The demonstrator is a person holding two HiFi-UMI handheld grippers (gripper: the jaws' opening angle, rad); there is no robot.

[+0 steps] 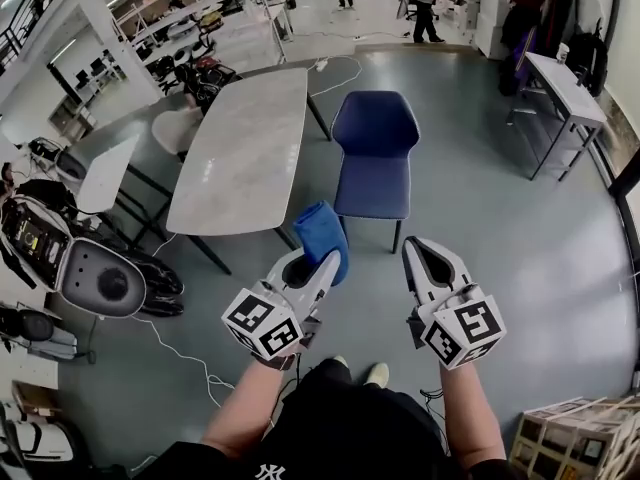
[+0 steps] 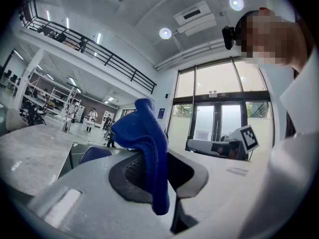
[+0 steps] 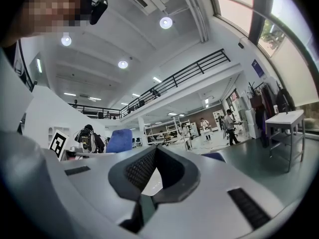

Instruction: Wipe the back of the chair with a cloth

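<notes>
Floor [image 1: 480,228]: grey. Only the head view shows us how everything stands on it.
Tabletop [image 1: 240,148]: pale marble, to the left of the chair. In the left gripper view we see just a corner of it.
Chair [image 1: 375,153]: blue, upright, with its seat towards us and its back on the far side. We see it whole in the head view. The left gripper view shows only a sliver of it behind the tabletop.
Left hand-held gripper [image 1: 322,258]: held out ahead of our body, jaws pointing towards the chair and pinched on the cloth.
Right hand-held gripper [image 1: 420,250]: alongside the left, jaws pointing the same way. In its own view we see the jaw tips together with nothing between them.
Cloth [image 2: 149,143]: blue, bunched above the left jaws and hanging down between them, in the air and apart from the chair.
</notes>
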